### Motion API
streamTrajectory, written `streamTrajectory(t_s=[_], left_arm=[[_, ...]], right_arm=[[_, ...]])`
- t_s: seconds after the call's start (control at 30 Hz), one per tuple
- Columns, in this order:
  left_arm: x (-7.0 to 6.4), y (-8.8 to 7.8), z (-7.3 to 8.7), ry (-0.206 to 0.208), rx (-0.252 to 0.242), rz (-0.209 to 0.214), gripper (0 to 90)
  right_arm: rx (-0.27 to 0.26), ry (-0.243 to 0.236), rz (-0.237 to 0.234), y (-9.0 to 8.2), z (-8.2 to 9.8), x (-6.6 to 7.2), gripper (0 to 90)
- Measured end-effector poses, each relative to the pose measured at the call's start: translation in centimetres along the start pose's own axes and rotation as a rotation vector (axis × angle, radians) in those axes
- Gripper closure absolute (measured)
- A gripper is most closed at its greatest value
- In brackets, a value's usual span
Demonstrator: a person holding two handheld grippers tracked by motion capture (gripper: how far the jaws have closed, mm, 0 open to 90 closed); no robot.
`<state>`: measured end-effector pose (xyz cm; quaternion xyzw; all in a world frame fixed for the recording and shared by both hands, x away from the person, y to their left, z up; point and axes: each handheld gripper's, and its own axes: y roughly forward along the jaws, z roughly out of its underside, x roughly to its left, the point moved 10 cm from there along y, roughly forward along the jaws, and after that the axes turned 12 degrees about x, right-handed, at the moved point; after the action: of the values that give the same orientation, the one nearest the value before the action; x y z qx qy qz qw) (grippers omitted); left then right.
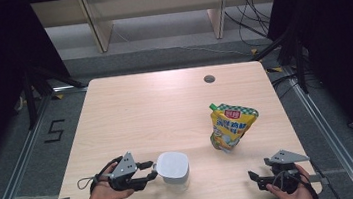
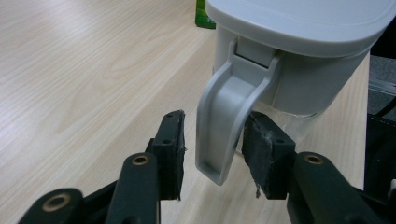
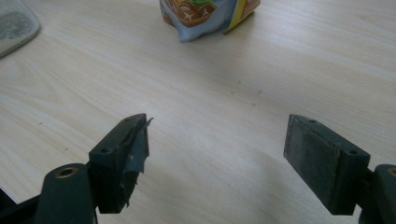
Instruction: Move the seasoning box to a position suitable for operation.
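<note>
While straddling the jug handle (image 2: 224, 121), left tool (image 2: 212, 140) not clamped: far pad (image 2: 261, 149) at or almost on one flank, gap visible between the other pad and the handle's outer face. Partly open, nothing gripped yet. Handle long axis runs top to bottom, hinged under the grey lid (image 2: 303, 23), free end hanging between the pads; bends out from jug (image 1: 174, 169) toward the left tool (image 1: 148, 172), so closure across its width is likely all the grasp needs. Jug upright near the front edge of the desk (image 1: 156, 112), left of centre, clear body below the lid. Left hand (image 1: 105, 190) by far the nearer; right tool (image 1: 254, 178) well apart at the front right corner, jaws wide open over bare desk, holding nothing. Farther back, right of centre: yellow pouch (image 1: 231, 126) standing slightly tilted, green cap (image 1: 212, 107) up and toward the rear left; nearer the right tool than the left.
</note>
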<state>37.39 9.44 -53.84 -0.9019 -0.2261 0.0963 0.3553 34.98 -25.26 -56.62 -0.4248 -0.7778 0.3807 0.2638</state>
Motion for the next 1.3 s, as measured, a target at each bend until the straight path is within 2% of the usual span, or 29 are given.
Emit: streamTrajectory(t_s=[0.07, 0.13, 0.23, 0.27, 0.3, 0.37, 0.4, 0.43, 0.47, 0.5, 0.6, 0.63, 0.67, 0.77, 0.8, 0.83, 0.87, 0.9, 0.93, 0.97, 1.0, 1.03, 1.07, 1.1, 1.2, 1.23, 1.27, 1.3], left_arm=[[-0.2, 0.1, 0.0, 0.002, -0.002, 0.027, 62.9], [-0.2, 0.0, 0.0, 0.008, -0.003, 0.028, 65.5], [-0.1, -0.2, 0.3, 0.011, 0.014, 0.000, 65.7], [-0.4, -0.2, 0.3, -0.010, 0.008, 0.014, 65.7], [-0.4, -0.3, 0.4, -0.017, 0.006, 0.007, 65.5], [-0.5, -0.6, 0.5, -0.006, 0.007, 0.013, 65.0], [-0.5, -0.7, 0.7, -0.009, 0.015, 0.009, 65.0], [-0.8, -0.7, 0.7, -0.010, 0.009, 0.019, 65.0], [-1.1, -0.7, 0.8, -0.003, 0.014, 0.033, 65.4], [-1.1, -0.6, 0.8, 0.010, 0.022, 0.027, 66.0], [-1.5, -0.3, 0.8, 0.008, 0.039, 0.029, 66.1], [-1.9, -0.3, 0.6, -0.003, 0.029, 0.052, 66.4], [-2.0, -0.3, 0.7, 0.009, 0.045, 0.052, 66.4], [-2.6, -0.2, 0.6, -0.010, 0.041, 0.079, 66.2], [-2.6, -0.2, 0.6, 0.011, 0.049, 0.073, 66.2], [-2.8, -0.2, 0.6, -0.023, 0.051, 0.075, 66.3], [-2.8, -0.1, 0.5, -0.026, 0.047, 0.064, 66.3], [-2.9, 0.0, 0.4, -0.006, 0.048, 0.066, 66.5], [-3.0, 0.1, 0.4, -0.041, 0.057, 0.054, 66.5], [-3.3, 0.3, 0.2, -0.050, 0.054, 0.061, 66.5], [-3.4, 0.4, 0.1, -0.043, 0.072, 0.059, 66.5], [-3.6, 0.7, -0.2, -0.052, 0.064, 0.042, 66.7], [-3.6, 0.8, -0.3, -0.049, 0.076, 0.030, 66.9], [-3.8, 1.0, -0.6, -0.056, 0.075, 0.032, 66.8], [-3.9, 1.6, -1.1, -0.075, 0.080, 0.015, 66.8], [-3.8, 1.7, -1.3, -0.077, 0.084, 0.009, 66.9], [-3.7, 1.9, -1.5, -0.077, 0.079, 0.003, 67.1], [-3.6, 2.0, -1.6, -0.075, 0.081, -0.005, 67.1]], right_arm=[[0.001, -0.001, 0.000, 0.0, 0.0, 0.0, 23.3], [0.002, -0.002, 0.000, 0.0, 0.0, 0.0, 23.3], [0.002, -0.002, 0.001, 0.0, 0.0, 0.0, 23.3], [0.001, -0.004, 0.008, 0.0, 0.0, -0.1, 23.3], [0.003, -0.007, 0.006, 0.0, 0.0, -0.1, 23.3], [0.003, -0.007, 0.007, 0.0, 0.1, -0.1, 23.3], [0.006, -0.002, -0.009, 0.1, 0.1, 0.1, 23.3], [0.015, 0.032, -0.017, 0.0, 0.2, 0.3, 23.3], [0.010, 0.023, -0.011, 0.1, 0.1, 0.3, 23.3], [0.006, 0.008, -0.002, 0.0, 0.1, 0.1, 23.3], [0.020, 0.029, -0.013, 0.0, 0.2, 0.4, 23.3], [0.005, -0.008, 0.000, 0.0, 0.1, 0.0, 23.3], [0.005, -0.008, 0.000, 0.0, 0.1, 0.0, 23.3], [-0.001, -0.003, -0.012, 0.1, 0.0, 0.1, 23.3], [0.004, 0.013, -0.018, 0.1, 0.1, 0.2, 23.3], [-0.006, -0.024, 0.000, 0.1, -0.1, -0.1, 23.3], [-0.007, -0.015, -0.024, 0.2, -0.1, 0.2, 23.3], [-0.006, -0.025, 0.002, 0.1, -0.1, -0.1, 23.3], [0.005, -0.006, 0.005, 0.0, 0.1, 0.0, 23.3], [0.012, 0.028, -0.013, 0.1, 0.1, 0.3, 23.3], [0.015, 0.032, -0.018, 0.1, 0.2, 0.4, 23.3], [0.006, 0.026, -0.008, 0.0, 0.1, 0.3, 23.3], [0.010, 0.026, -0.005, 0.0, 0.1, 0.3, 23.3], [0.015, 0.036, -0.013, 0.0, 0.2, 0.4, 23.3], [0.012, 0.032, -0.012, 0.0, 0.2, 0.3, 23.3], [-0.005, -0.009, 0.002, 0.0, 0.0, -0.1, 23.3], [0.008, 0.020, -0.002, -0.1, 0.2, 0.1, 23.3], [-0.003, 0.002, -0.001, -0.2, 0.0, 0.0, 23.3]])
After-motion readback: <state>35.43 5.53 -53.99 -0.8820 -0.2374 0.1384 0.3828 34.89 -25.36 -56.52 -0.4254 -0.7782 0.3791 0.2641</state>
